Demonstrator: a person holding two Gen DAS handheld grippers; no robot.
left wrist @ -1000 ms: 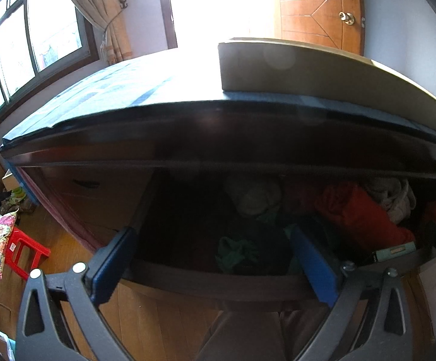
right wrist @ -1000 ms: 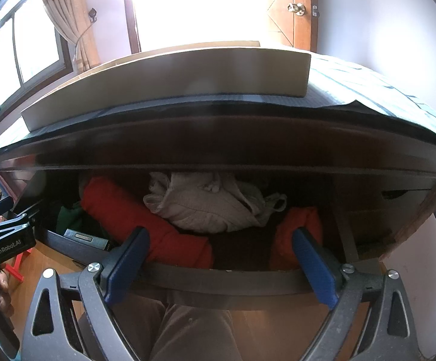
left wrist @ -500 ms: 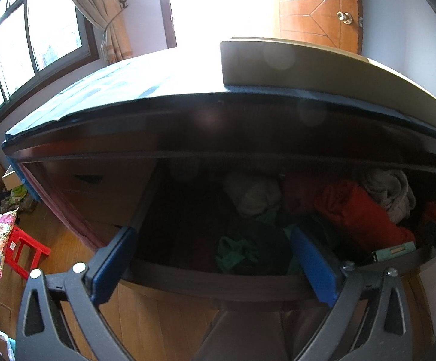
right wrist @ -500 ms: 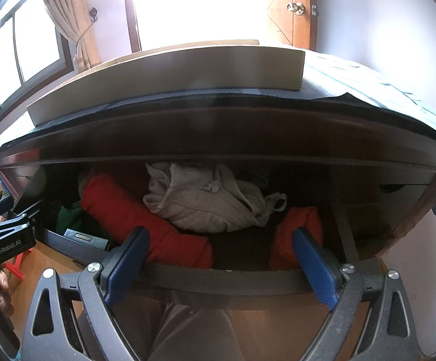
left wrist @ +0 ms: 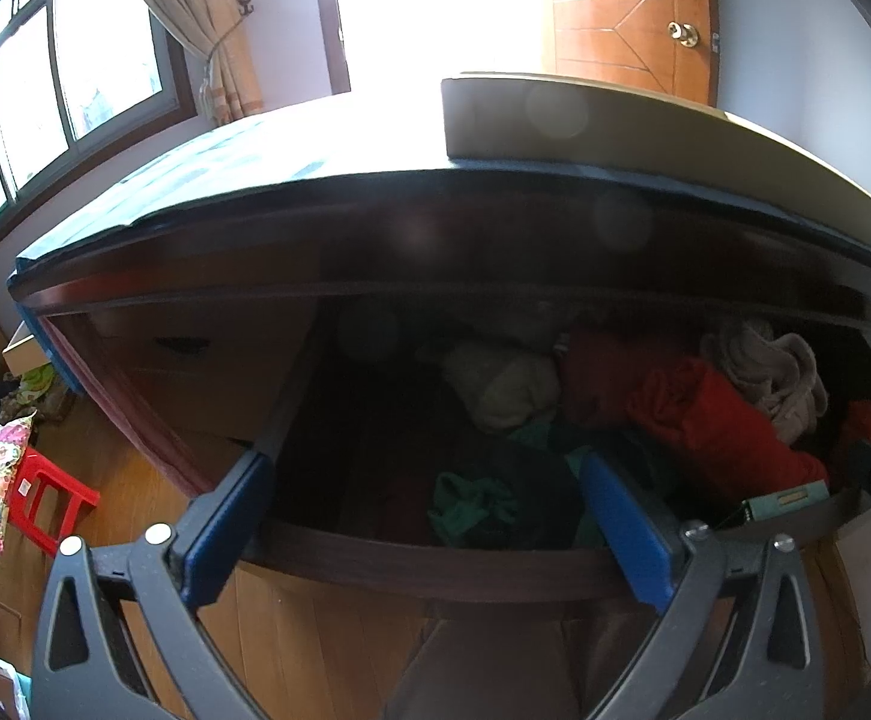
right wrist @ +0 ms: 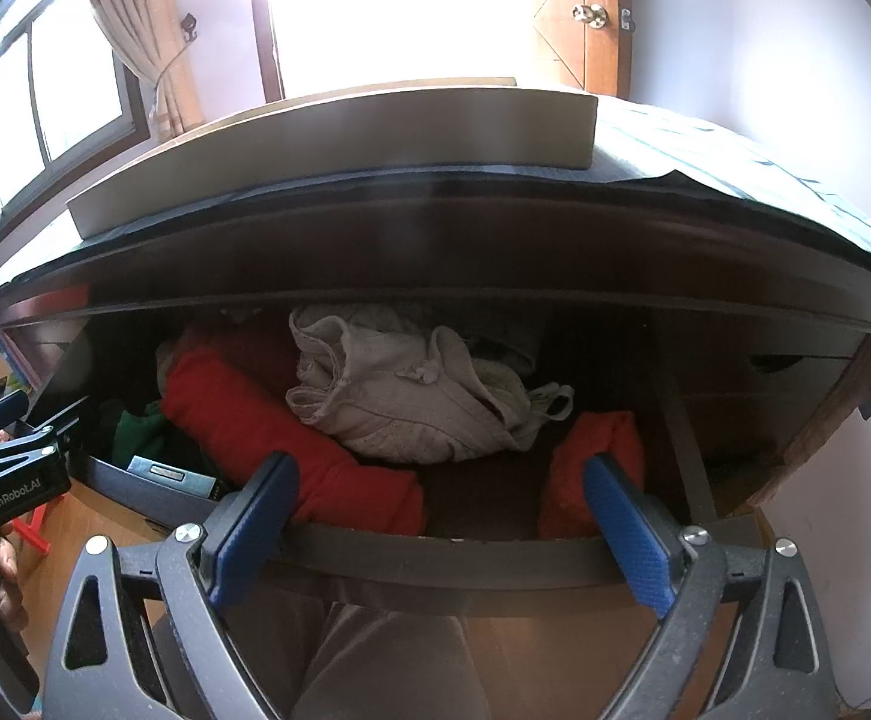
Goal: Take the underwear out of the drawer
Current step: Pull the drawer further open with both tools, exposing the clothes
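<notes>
We find a dark wooden dresser (right wrist: 495,240) filling both views, its top carrying a flat pale board (right wrist: 339,132) over a dark cover. Its upper drawer (right wrist: 465,564) stands pulled out toward us, which we judge deliberate: the opening exposes the contents so a garment can be reached from the front.

Inside, clothing lies loosely packed. A long red roll (right wrist: 291,438) runs diagonally from the rear left toward the front centre in the right wrist view. A smaller red bundle (right wrist: 591,468) sits at the front right, apart from it.

The underwear (right wrist: 411,396), a crumpled pale beige garment, rests between the two red items, lying on the rear end of the red roll. Its long axis runs roughly left to right across the drawer; a thin loop trails toward the right. Which piece the task intends we cannot confirm; other pale and green cloth (left wrist: 477,504) lies in the darker left half.

The right hand-held gripper (right wrist: 441,534) hovers just outside the drawer front, fingers spread wide and holding nothing, aimed roughly at the beige garment. The left hand-held gripper (left wrist: 429,522) is likewise spread wide and empty, poised at the front of the left half. We judge the reach not yet begun.
</notes>
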